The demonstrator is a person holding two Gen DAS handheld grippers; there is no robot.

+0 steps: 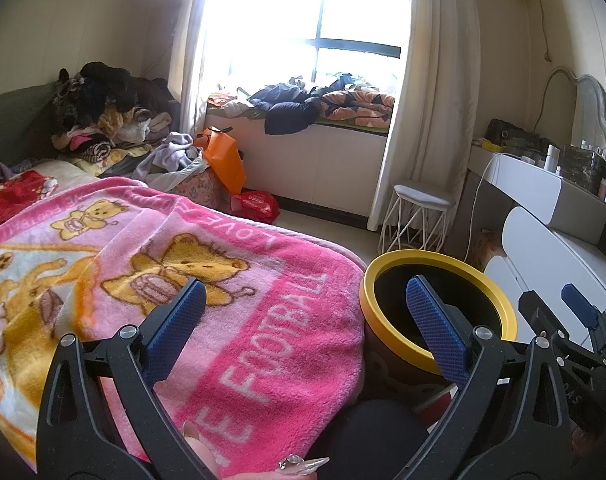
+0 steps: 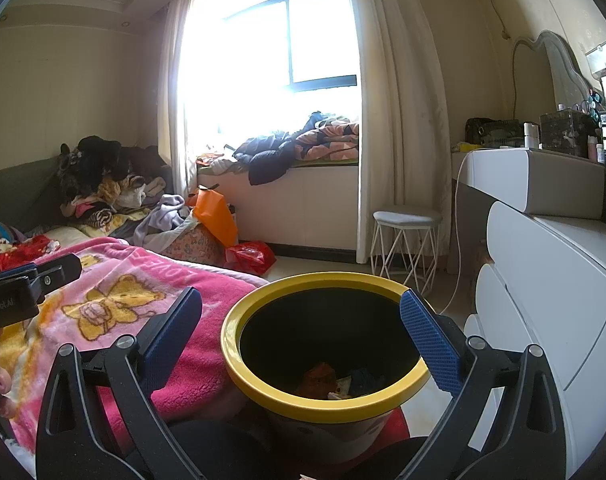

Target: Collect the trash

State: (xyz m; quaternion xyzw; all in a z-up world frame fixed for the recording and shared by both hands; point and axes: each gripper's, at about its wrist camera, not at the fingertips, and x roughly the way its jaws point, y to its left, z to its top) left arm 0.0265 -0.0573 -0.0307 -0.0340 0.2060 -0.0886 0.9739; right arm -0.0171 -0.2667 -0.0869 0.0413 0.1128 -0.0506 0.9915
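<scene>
Right wrist: blanket [image 2: 115, 304] beside bin [image 2: 323, 400].

The pink blanket [image 1: 239, 300] reads "LOVE FOOTBALL"; the left tongs [image 2: 7, 300] carry partly readable "Robot.AI".

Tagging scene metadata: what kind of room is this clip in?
A lived-in bedroom, most likely. A pink fleece teddy-bear blanket covers a bed, clothes are piled on the window seat, and a white vanity dresser carries a curvy mirror and cosmetics. A yellow-rimmed black bin stands beside the bed.

A home bedroom: bed with pink blanket [image 1: 223, 280], curtained window [image 1: 315, 20], vanity mirror [image 1: 591, 108]
</scene>
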